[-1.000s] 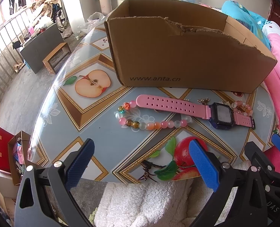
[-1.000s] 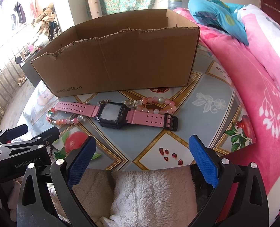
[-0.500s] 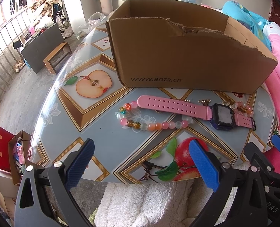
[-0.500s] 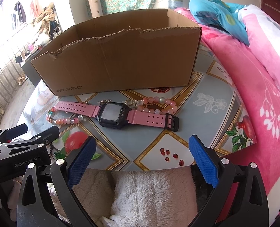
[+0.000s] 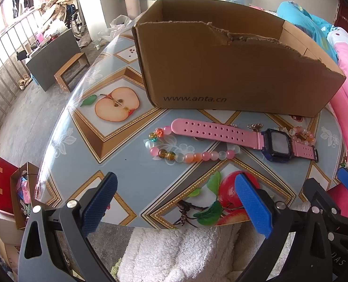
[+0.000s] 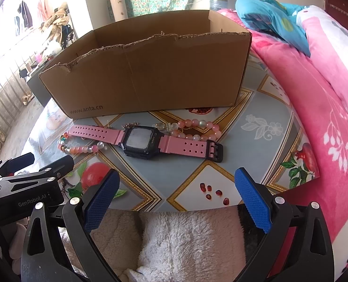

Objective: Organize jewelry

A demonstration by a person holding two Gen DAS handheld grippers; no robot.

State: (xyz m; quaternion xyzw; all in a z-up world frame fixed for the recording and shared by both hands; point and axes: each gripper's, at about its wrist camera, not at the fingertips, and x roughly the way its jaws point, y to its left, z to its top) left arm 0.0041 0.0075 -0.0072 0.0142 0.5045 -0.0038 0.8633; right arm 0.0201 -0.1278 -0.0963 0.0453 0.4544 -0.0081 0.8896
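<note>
Three pieces of jewelry lie in one row on the table [image 5: 117, 127], in front of the cardboard box [image 5: 232, 70], and none is in the box yet. At the left is a beaded bracelet [image 5: 185, 155], partly under the strap of the pink watch [image 6: 148, 141]. The watch lies flat with its long axis from left to right, across the line of both tongs, its strap tip toward the left side and its buckle toward the right. Behind the buckle end lies a second beaded bracelet [image 6: 195, 129], touching the watch. The left tongs [image 5: 174, 202] are wide open and hold nothing; they hover at the near table edge, nearest to the first bracelet. The right tongs [image 6: 176, 192] are also wide open and empty, nearest to the watch face and buckle. I judge the left tongs should take the first bracelet.
</note>
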